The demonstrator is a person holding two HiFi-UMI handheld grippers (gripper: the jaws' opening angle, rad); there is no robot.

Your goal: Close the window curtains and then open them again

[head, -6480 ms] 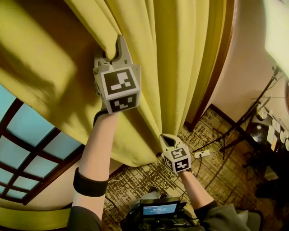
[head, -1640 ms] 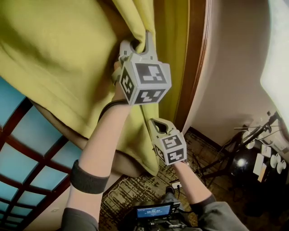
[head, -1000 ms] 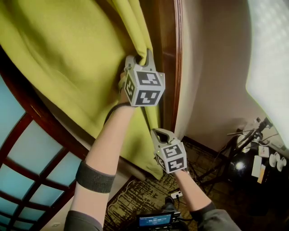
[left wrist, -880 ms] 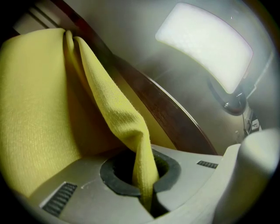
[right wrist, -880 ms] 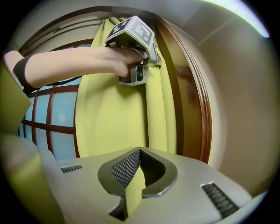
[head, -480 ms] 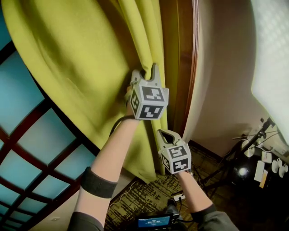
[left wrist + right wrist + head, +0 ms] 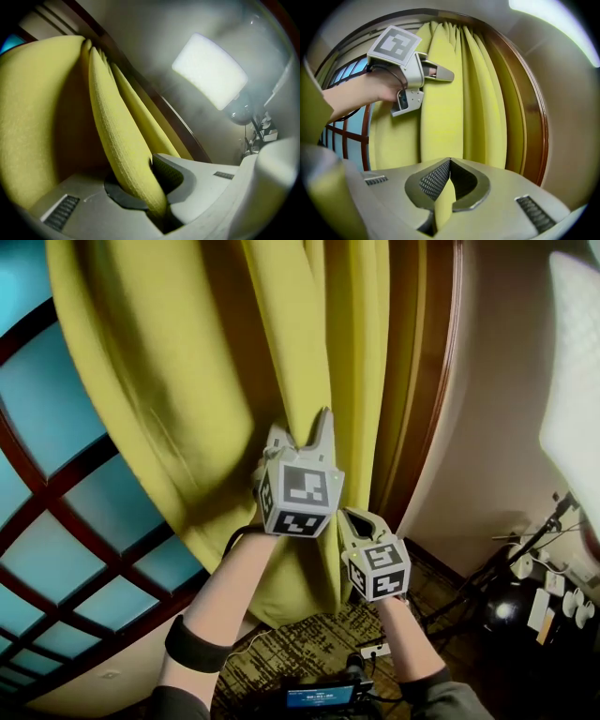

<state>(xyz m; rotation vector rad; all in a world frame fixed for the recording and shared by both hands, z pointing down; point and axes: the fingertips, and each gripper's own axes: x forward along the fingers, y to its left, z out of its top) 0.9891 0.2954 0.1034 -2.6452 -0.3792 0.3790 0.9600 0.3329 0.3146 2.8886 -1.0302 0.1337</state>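
Curtain hangs bunched in folds vs. the dark wood jamb at the window's right side, w/ blue panes bare to its left. L tongs, the higher pair, have just been easing apart, w/ a thick fold btwn them touching both pads. R tongs, just below & beside, are clenched on a thin fold of the same cloth.

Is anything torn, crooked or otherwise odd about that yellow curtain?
Nothing stands out. The yellow curtain hangs bunched in even folds beside the wooden frame, with no tear or stain showing. The right gripper pinches one fold; the left gripper has just been opening its jaws, with a fold between them.
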